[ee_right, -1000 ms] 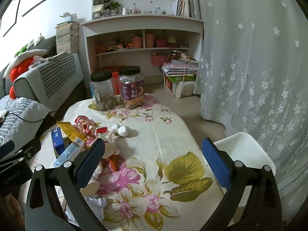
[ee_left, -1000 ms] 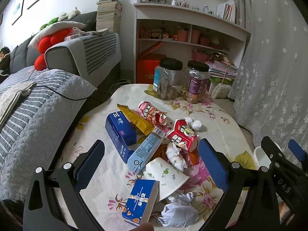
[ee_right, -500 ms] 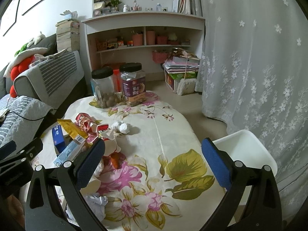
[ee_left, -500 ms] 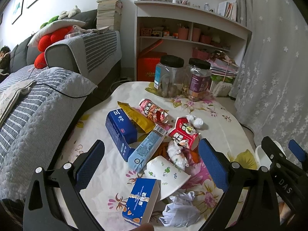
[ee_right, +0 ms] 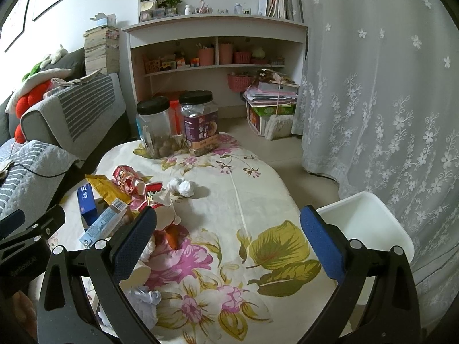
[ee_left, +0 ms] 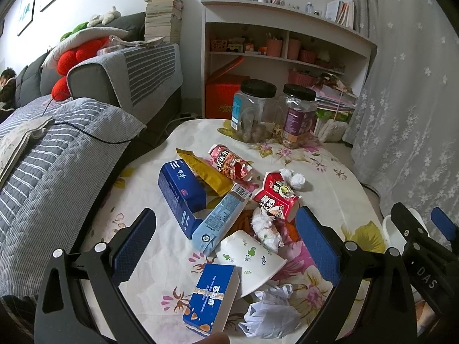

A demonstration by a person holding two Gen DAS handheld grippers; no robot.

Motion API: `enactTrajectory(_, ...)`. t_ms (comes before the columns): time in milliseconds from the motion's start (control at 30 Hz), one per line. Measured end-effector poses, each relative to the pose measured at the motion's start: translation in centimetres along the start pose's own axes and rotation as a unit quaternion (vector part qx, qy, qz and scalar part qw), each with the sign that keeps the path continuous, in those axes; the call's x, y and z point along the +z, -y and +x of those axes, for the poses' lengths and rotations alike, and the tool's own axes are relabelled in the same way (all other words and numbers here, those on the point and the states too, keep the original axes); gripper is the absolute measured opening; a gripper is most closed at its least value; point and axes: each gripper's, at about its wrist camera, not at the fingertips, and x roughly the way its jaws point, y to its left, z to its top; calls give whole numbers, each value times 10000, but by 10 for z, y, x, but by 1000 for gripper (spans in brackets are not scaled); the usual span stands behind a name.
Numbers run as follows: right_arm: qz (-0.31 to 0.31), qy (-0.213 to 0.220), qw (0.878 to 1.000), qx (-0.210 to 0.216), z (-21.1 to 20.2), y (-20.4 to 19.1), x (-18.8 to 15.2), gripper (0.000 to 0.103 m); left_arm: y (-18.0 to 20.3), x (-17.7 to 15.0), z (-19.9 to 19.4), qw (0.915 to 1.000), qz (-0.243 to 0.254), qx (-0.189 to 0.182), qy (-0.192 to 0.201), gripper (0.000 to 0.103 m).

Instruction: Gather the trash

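Trash lies heaped on the floral tablecloth (ee_left: 330, 192): a dark blue box (ee_left: 179, 189), a light blue carton (ee_left: 219, 218), a yellow wrapper (ee_left: 205, 173), a red snack tube (ee_left: 232, 162), a red cup (ee_left: 275, 197), a white paper cup (ee_left: 248, 255), a blue biscuit box (ee_left: 212, 298), crumpled paper (ee_left: 272, 312) and tissue balls (ee_left: 294, 179). My left gripper (ee_left: 225, 243) is open above the heap, holding nothing. My right gripper (ee_right: 228, 245) is open over the cloth (ee_right: 272, 246), right of the heap. A white bin (ee_right: 364, 226) stands at the table's right edge.
Two black-lidded jars (ee_left: 255, 109) (ee_left: 298, 114) stand at the table's far end. A grey striped sofa (ee_left: 57, 143) runs along the left. A white shelf unit (ee_right: 218, 57) stands behind, a lace curtain (ee_right: 387, 86) hangs on the right.
Both grippers have tilted slightly, so the scene sits a little lower in both views. Nothing on the table has moved; both grippers stay open.
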Motion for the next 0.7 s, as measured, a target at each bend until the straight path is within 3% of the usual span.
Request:
enactTrajectory(400,-28,-59,10000,-10,3,1,-3,96,-2,-1,7,9999,-3,20,-148,95)
enactTrajectory(700,-105,-665,9977,-119,24,3,-3,96,-13,-2,37,9961,-256,102,-842,95)
